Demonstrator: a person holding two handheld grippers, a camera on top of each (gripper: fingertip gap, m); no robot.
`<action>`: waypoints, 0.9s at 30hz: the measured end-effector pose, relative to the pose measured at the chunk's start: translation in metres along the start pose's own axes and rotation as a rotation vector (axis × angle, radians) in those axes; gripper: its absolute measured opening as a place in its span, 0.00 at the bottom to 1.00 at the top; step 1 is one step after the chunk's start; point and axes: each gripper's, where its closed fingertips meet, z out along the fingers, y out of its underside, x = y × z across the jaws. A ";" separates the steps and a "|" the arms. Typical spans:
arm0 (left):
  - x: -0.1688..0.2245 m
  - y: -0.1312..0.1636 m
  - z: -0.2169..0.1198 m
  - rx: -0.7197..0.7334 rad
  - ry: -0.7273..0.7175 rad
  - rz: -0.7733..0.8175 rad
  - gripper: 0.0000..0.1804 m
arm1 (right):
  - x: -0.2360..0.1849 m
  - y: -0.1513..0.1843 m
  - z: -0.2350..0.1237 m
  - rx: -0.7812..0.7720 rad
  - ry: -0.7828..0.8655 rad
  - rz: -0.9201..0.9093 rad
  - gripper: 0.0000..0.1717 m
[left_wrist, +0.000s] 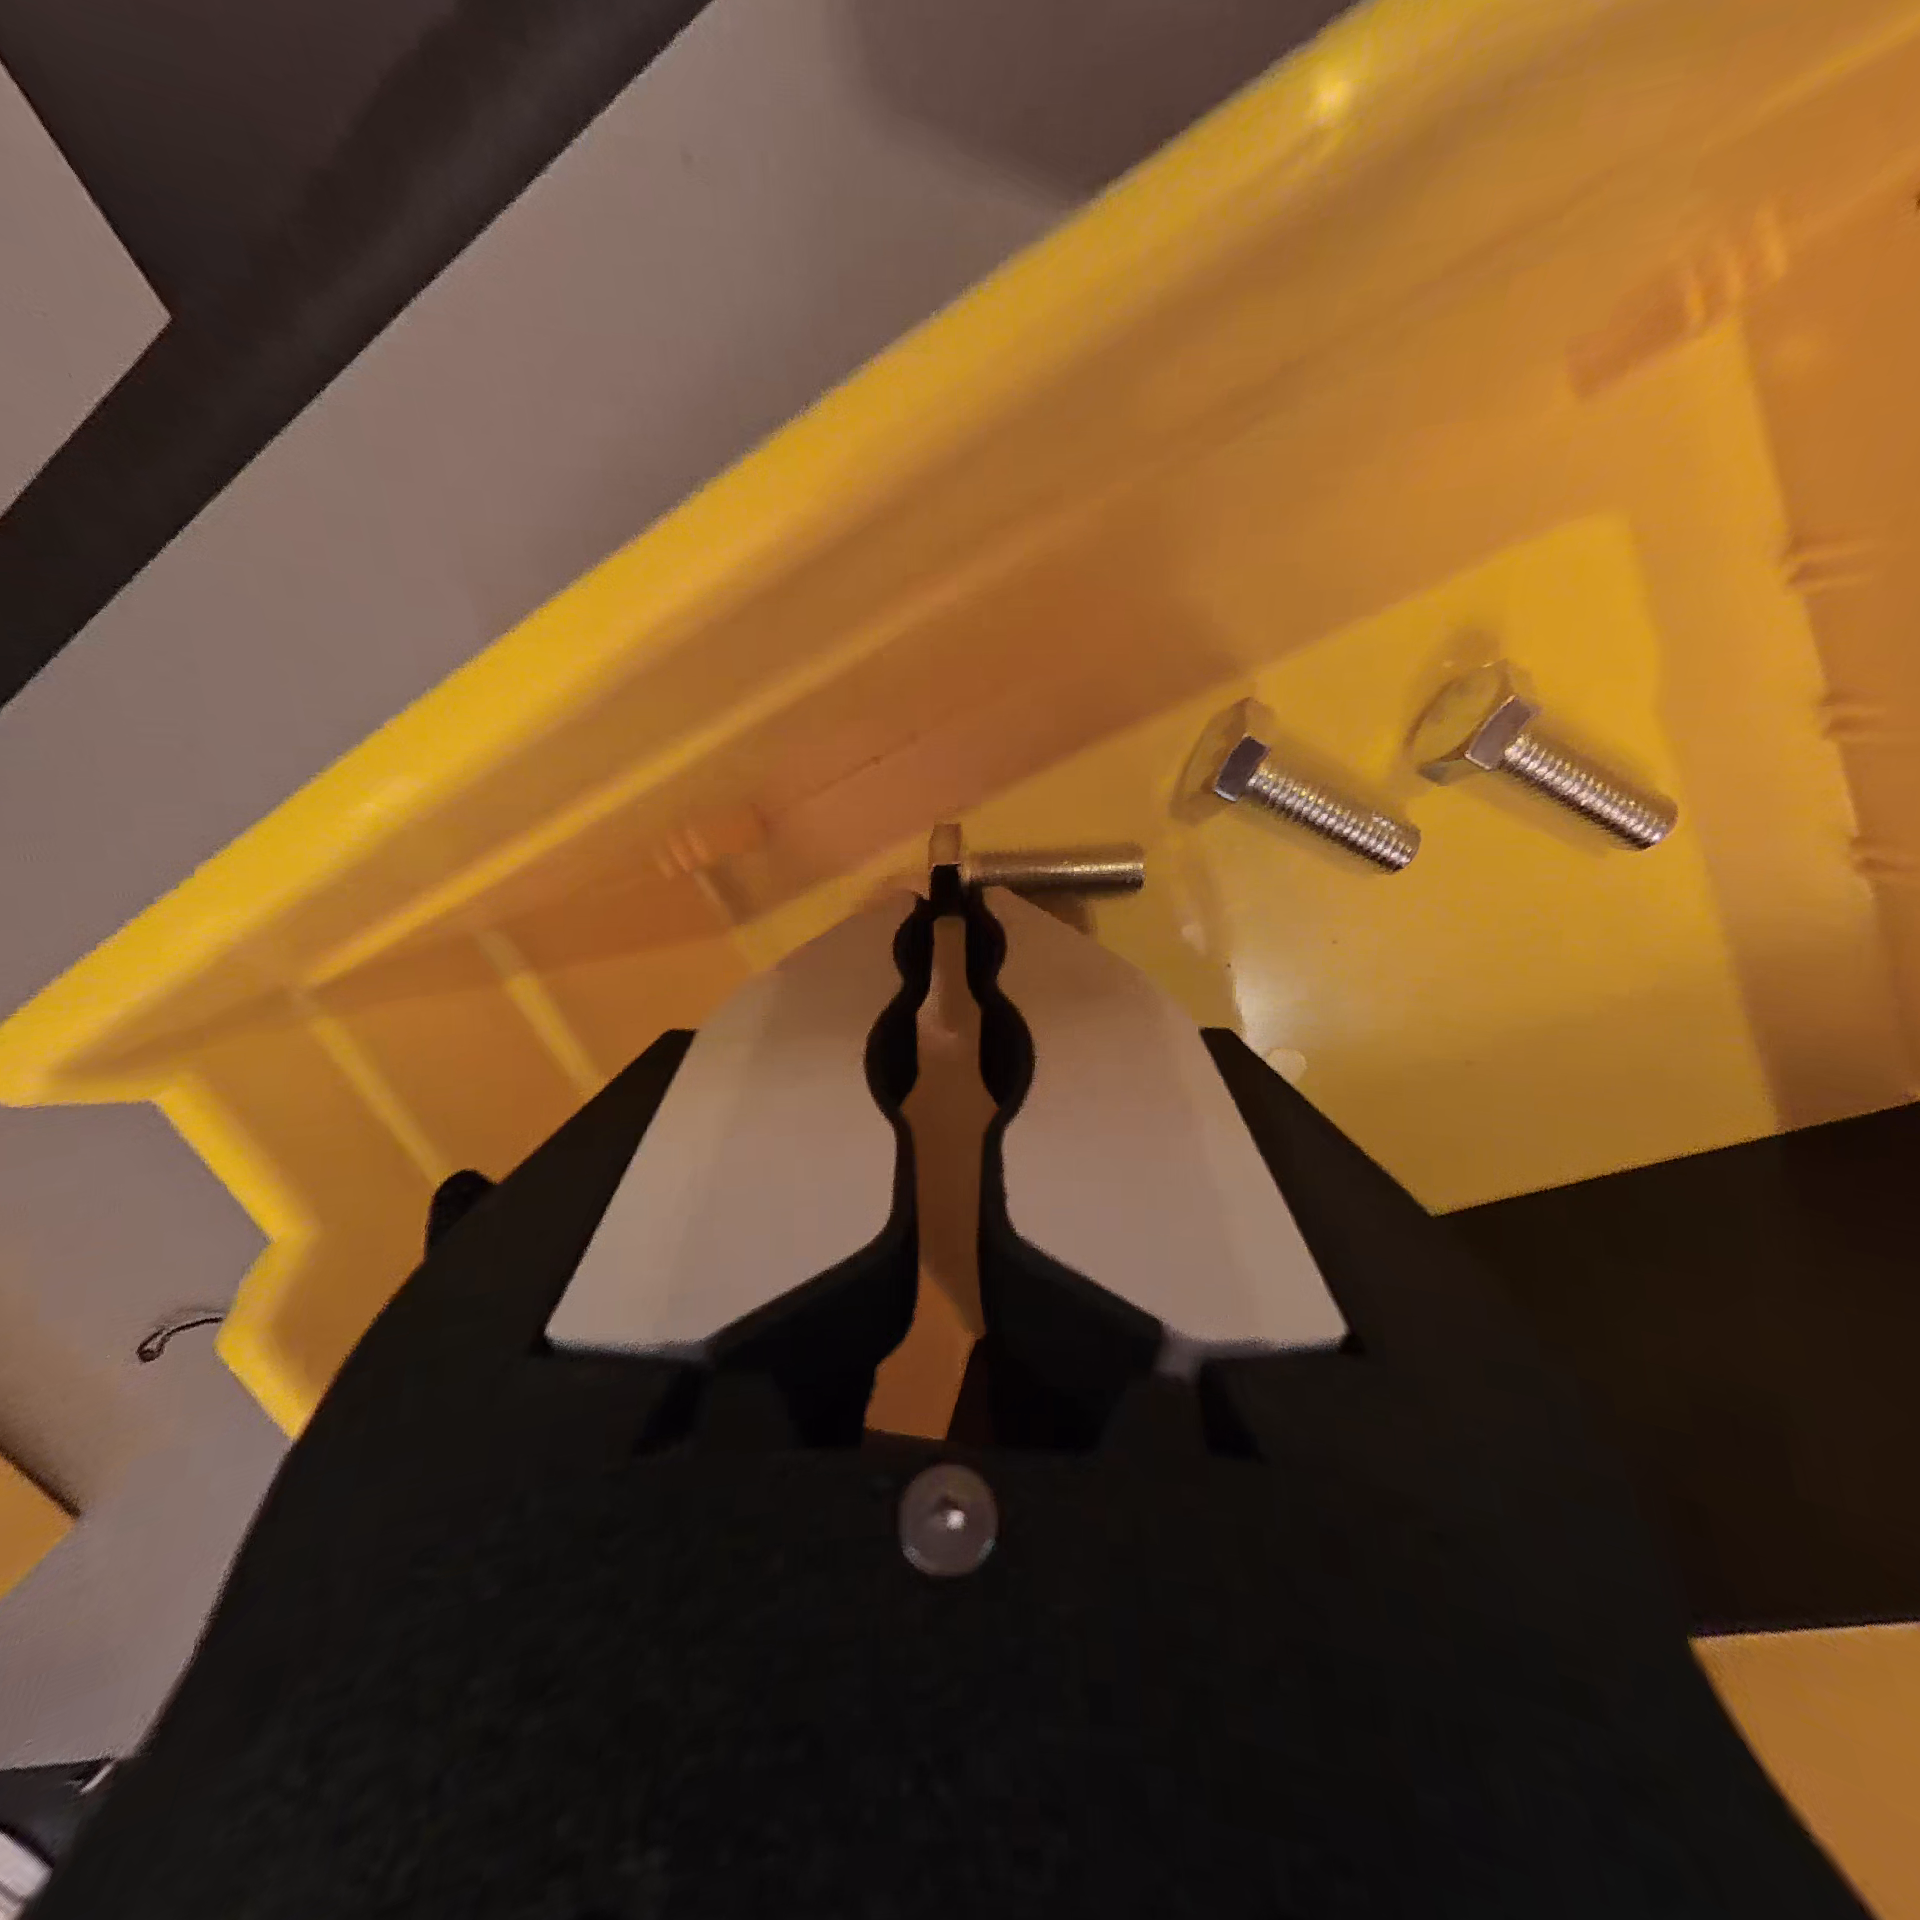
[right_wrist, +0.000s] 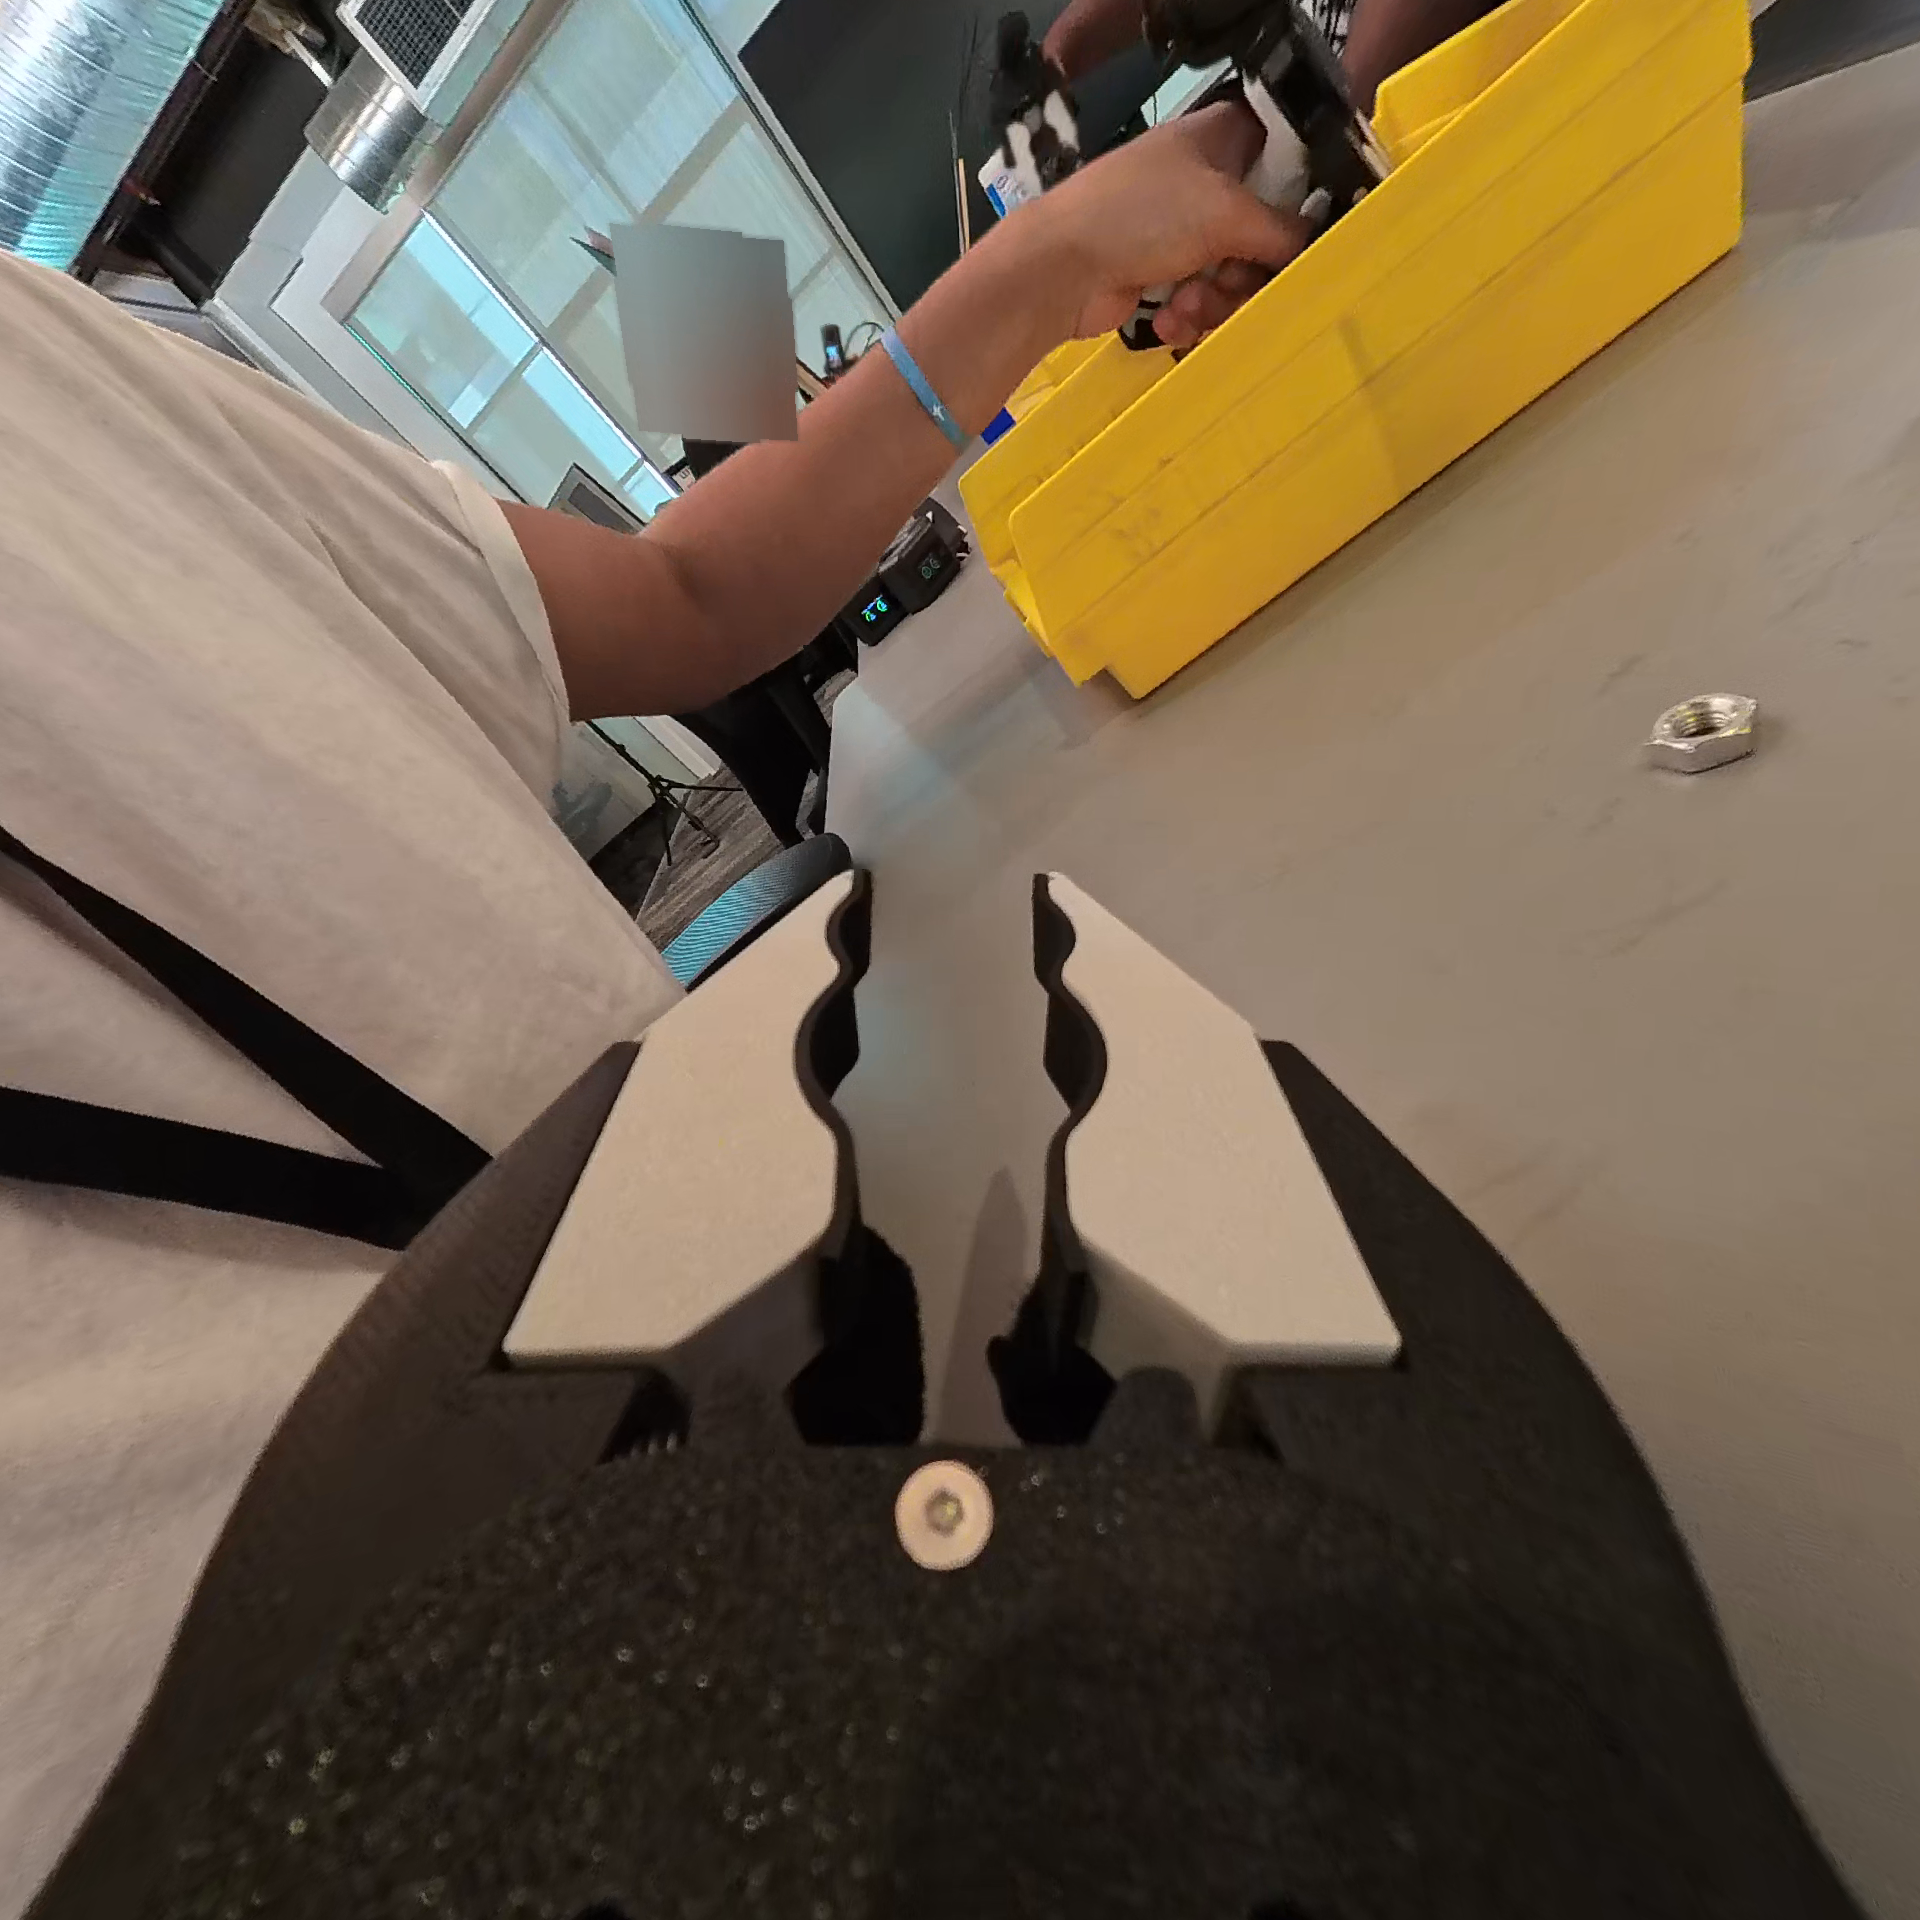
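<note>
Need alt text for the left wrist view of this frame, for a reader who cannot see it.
The left gripper, fingers nearly together, pinches the head of a metal bolt inside a yellow plastic bin, the shank sticking out sideways to the right. Two more silver hex bolts lie on the bin floor farther right.

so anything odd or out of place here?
One hex nut sits alone on the grey table, outside the yellow bin. Bolts lie inside the bin. Nothing spilled or damaged.

Grey table, glass windows, blue chair.
</note>
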 end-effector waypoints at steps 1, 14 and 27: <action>0.001 0.000 0.000 0.002 -0.006 0.012 0.03 | 0.000 0.001 0.000 -0.003 0.000 -0.003 0.18; 0.018 -0.009 -0.097 0.421 -0.209 0.117 0.03 | 0.008 -0.002 0.003 -0.001 0.035 -0.025 0.18; 0.259 -0.013 -0.217 1.070 0.119 0.025 0.03 | 0.032 -0.076 0.045 0.164 0.499 -0.574 0.18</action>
